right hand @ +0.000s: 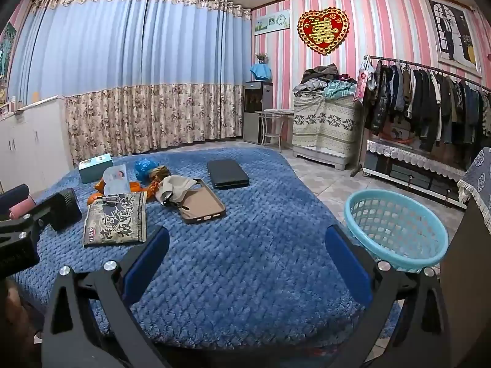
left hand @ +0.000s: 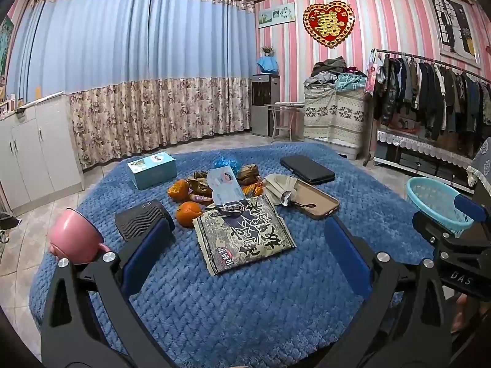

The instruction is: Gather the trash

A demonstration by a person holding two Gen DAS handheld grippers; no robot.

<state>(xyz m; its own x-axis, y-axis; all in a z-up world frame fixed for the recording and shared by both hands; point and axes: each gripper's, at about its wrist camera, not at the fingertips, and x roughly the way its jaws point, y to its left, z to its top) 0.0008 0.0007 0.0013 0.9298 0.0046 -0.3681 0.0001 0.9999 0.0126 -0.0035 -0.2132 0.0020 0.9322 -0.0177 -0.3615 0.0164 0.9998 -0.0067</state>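
**Trash Waited on the Blue Blanket**

While both tools hung over the near edge of the blue blanket [left hand: 245, 306], the trash lay in a small heap near the middle of it. In the heap were orange peels [left hand: 187, 213], crumpled brown wrappers [left hand: 248, 174], a torn white packet [left hand: 225, 186] and a crinkly blue wrapper [left hand: 225, 162] at the far side. A big printed snack bag [left hand: 244, 239] lay flat on the near side of the heap, touching the packet.

The light blue basket [right hand: 396, 230] stood on the floor to the right of the blanket, well apart from the heap.

The left gripper [left hand: 245, 245] had its blue fingers [left hand: 144, 254] spread wide, with nothing between them. The right gripper [right hand: 245, 251] was spread wide too, and it held nothing.

Around the heap lay other things. A teal box [left hand: 152, 169] sat at the far left. A black ridged thing [left hand: 142, 219] and a pink cup [left hand: 76, 239] lay on the near left. A brown phone case [left hand: 310, 199] lay to the right, with a crumpled white cloth [left hand: 279, 187] resting partly on it. A flat black case [left hand: 307, 169] lay farther away on the right.

Clothes [right hand: 429, 107] hung on a rack by the striped wall.
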